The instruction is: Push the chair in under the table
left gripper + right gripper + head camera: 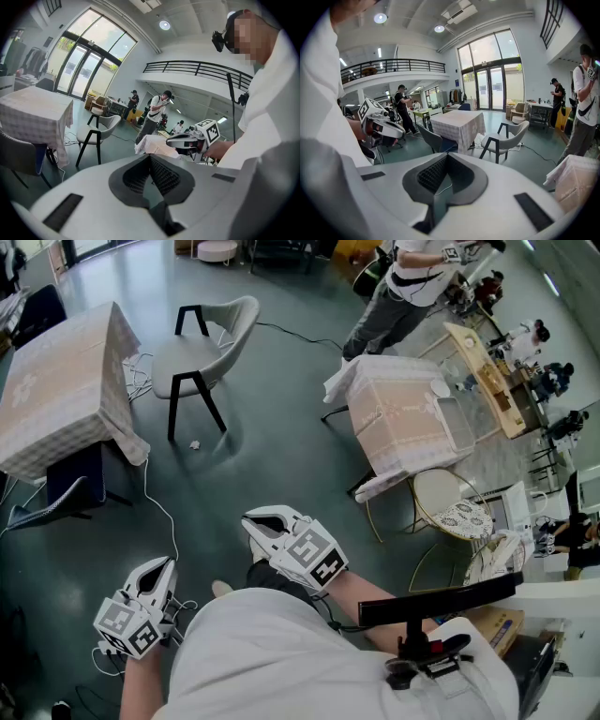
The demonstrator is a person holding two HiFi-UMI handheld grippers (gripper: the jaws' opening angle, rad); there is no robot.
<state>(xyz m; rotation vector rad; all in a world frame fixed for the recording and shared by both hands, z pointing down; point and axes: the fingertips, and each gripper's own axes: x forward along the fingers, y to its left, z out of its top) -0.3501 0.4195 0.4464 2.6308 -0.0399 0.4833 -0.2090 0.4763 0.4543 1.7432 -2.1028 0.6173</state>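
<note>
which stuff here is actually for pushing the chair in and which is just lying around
Job: pale grey shell chair with black legs; table in the checked cloth, left; left hand-held gripper and right hand-held gripper, both shut and empty.
Lying about: second cloth-covered table; round gold-framed stool; white floor cables; small white scrap by the chair.

Table [56,390] partly beyond the left edge, dark chair [49,506] half under it.

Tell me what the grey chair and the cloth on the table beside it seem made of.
Chair: smooth matte grey shell, probably moulded plastic or upholstery; thin black legs, likely painted metal or wood. Tablecloth: pale checked woven fabric, hanging in soft folds.
</note>
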